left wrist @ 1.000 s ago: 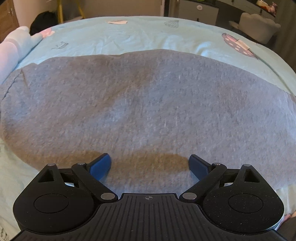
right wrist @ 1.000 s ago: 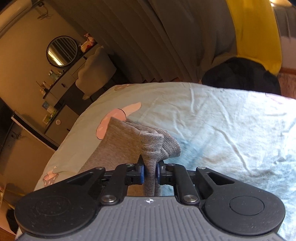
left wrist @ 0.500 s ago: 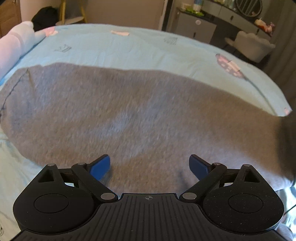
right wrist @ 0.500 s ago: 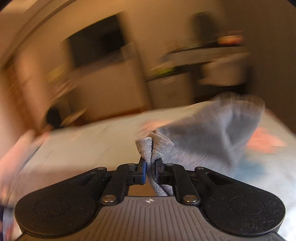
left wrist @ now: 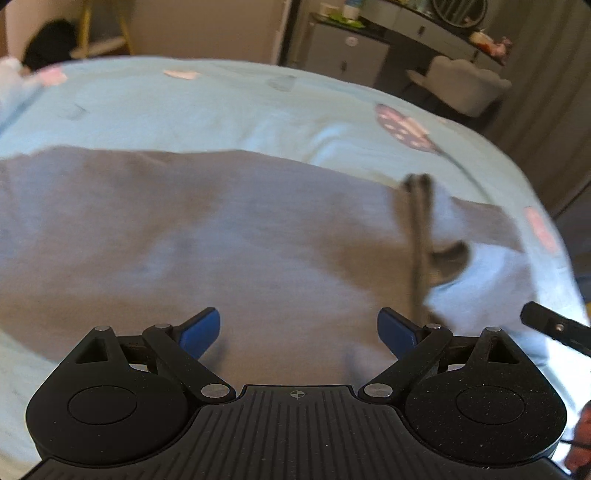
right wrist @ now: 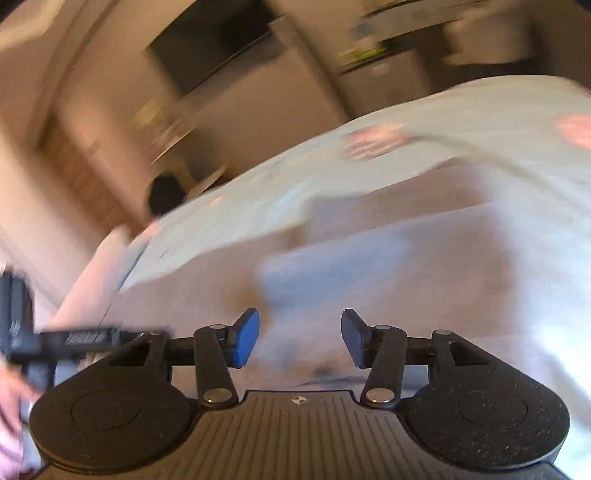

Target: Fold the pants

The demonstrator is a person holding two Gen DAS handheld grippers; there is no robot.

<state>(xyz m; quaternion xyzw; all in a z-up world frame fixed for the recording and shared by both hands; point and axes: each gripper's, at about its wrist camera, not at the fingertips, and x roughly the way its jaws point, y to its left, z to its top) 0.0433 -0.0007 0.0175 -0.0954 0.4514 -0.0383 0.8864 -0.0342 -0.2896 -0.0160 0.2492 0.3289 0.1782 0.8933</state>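
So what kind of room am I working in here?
Most likely a bedroom: the grey pants lie on a bed with a light blue sheet, and a dressing table with a round mirror stands behind.

R gripper [right wrist: 299,339] has let go of the pant cuff, jaws now wide apart. Cuff end [left wrist: 419,236] now folded over onto the pants [left wrist: 184,236], w/ the R view swung round & blurred.

Left tool [left wrist: 298,330]: jaws spread wide, empty, low over the pants [left wrist: 184,236].
Right tool [right wrist: 300,341]: jaws apart, empty, above the pants.
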